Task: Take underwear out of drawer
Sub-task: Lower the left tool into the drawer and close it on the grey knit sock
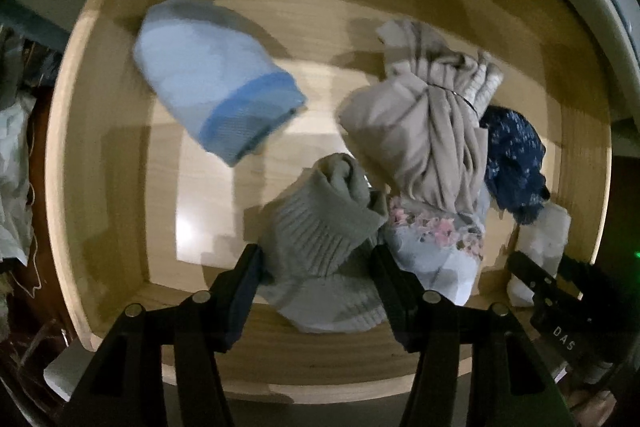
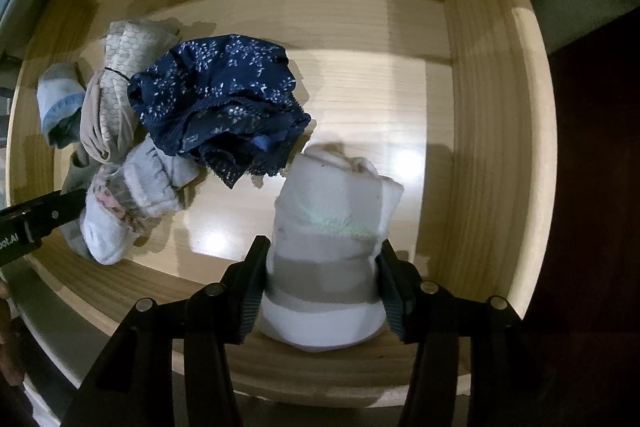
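Navy underwear with small white flowers (image 2: 220,103) lies crumpled in the middle of the wooden drawer (image 2: 532,147); in the left wrist view the navy underwear (image 1: 512,163) shows at the right. My right gripper (image 2: 320,287) points down, shut on a rolled white and grey sock (image 2: 332,227) just in front of that underwear. My left gripper (image 1: 316,291) is open, its fingers standing either side of a rolled grey ribbed sock (image 1: 320,227) that rests on the drawer floor. A beige bundle tied with a band (image 1: 424,139) lies between the grey sock and the underwear.
A light-blue sock (image 1: 212,83) lies apart at the back left of the drawer floor (image 1: 192,187). A pale blue piece with pink flowers (image 1: 436,247) sits under the beige bundle. Outside the drawer's left wall hangs pale crumpled cloth (image 1: 16,147).
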{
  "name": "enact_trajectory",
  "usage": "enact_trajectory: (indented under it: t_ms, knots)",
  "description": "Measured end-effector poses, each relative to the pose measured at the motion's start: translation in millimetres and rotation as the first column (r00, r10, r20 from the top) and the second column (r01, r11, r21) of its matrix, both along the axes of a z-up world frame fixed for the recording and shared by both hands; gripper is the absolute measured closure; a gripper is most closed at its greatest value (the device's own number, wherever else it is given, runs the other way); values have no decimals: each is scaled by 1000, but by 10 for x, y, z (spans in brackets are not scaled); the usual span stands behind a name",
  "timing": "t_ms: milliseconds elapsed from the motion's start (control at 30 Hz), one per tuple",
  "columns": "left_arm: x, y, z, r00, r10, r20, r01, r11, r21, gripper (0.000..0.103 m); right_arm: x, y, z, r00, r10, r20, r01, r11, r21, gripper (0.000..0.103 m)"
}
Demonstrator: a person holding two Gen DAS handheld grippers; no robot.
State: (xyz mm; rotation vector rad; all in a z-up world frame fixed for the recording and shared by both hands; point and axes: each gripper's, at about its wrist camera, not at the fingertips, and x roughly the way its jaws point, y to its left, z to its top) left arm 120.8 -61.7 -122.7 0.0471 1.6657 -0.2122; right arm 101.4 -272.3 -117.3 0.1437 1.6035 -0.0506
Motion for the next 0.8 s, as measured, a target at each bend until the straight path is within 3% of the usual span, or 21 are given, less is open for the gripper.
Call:
enact_trajectory:
  t_ms: [167, 500, 800]
  knots:
    - [12, -52, -100, 998, -44, -37, 45, 999, 13, 38, 7, -15, 0, 1000, -1, 0, 1, 1000, 3, 52]
    - [121, 129, -341, 991, 2, -134, -6, 1000, -25, 34, 12, -20, -7, 1000, -4, 1, 4, 1000, 6, 51]
    - [118, 31, -270, 996, -66, -61, 66, 998, -3, 49, 18, -11, -6, 1000, -3, -1, 3, 1000, 5, 51]
